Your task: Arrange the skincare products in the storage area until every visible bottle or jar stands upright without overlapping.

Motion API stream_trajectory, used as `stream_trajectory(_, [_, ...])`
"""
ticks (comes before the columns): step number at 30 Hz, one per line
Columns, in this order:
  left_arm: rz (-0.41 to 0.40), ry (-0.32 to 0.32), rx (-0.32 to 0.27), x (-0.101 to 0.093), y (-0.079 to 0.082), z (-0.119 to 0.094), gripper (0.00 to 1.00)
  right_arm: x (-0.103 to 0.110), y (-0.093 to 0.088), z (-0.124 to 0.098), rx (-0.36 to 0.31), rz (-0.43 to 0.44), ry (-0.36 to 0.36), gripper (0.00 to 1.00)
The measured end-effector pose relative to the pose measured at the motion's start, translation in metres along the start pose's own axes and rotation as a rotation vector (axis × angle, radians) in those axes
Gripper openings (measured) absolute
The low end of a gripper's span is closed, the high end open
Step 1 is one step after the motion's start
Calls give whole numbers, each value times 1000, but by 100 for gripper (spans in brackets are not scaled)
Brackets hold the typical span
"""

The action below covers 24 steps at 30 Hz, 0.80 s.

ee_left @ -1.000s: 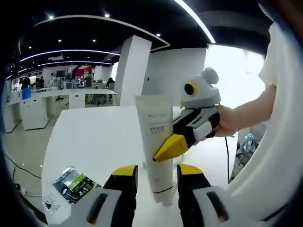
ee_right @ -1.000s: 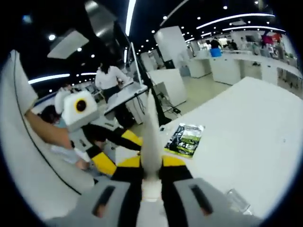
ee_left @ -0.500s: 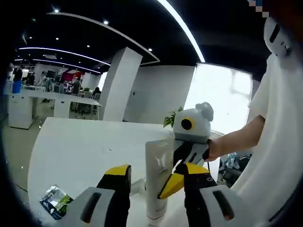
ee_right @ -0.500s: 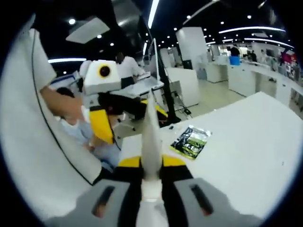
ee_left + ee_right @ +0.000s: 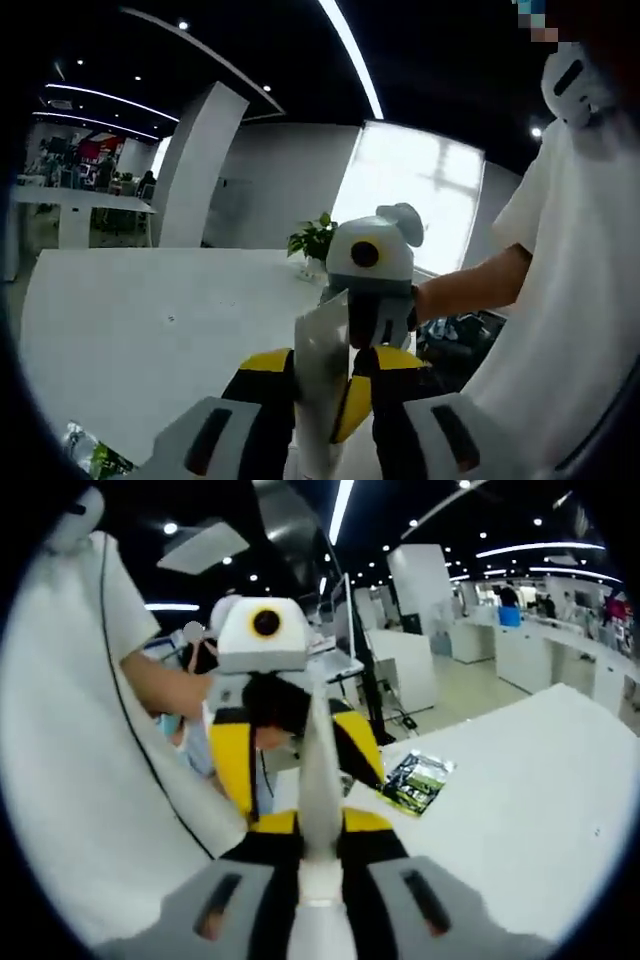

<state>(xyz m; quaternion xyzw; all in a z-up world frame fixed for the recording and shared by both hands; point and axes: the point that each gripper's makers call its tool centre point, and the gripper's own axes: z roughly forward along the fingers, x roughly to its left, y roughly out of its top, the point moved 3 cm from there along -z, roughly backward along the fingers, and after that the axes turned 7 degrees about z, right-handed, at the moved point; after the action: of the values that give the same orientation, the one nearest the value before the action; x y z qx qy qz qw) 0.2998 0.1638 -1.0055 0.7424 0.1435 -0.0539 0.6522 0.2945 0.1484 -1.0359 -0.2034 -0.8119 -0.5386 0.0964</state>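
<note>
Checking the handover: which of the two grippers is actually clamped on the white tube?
The right gripper: its jaws press the white tube edge-on from both sides. The left gripper merely brackets the tube, with a gap at its right jaw.

The tube [image 5: 322, 385] stands between both claws above the table [image 5: 150, 340], a packet [image 5: 418, 780] lying beyond.
</note>
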Motion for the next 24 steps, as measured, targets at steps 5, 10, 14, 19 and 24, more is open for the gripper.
stream_trajectory(5, [25,-52,17,-1,4,7,28,6,5,-4,4,-23,42,12])
stream_trajectory(10, [76,-87,52,1,6,14,25,9,6,-5,24,-52,58,12])
stream_trajectory(14, [85,-139,67,-2,9,15,17,7,7,-8,10,-49,48,12])
stream_trajectory(19, [102,-176,65,-5,13,22,13,6,11,-15,6,-49,33,13])
stream_trajectory(24, [121,-197,68,-7,22,29,10,2,16,-25,-3,-52,20,14])
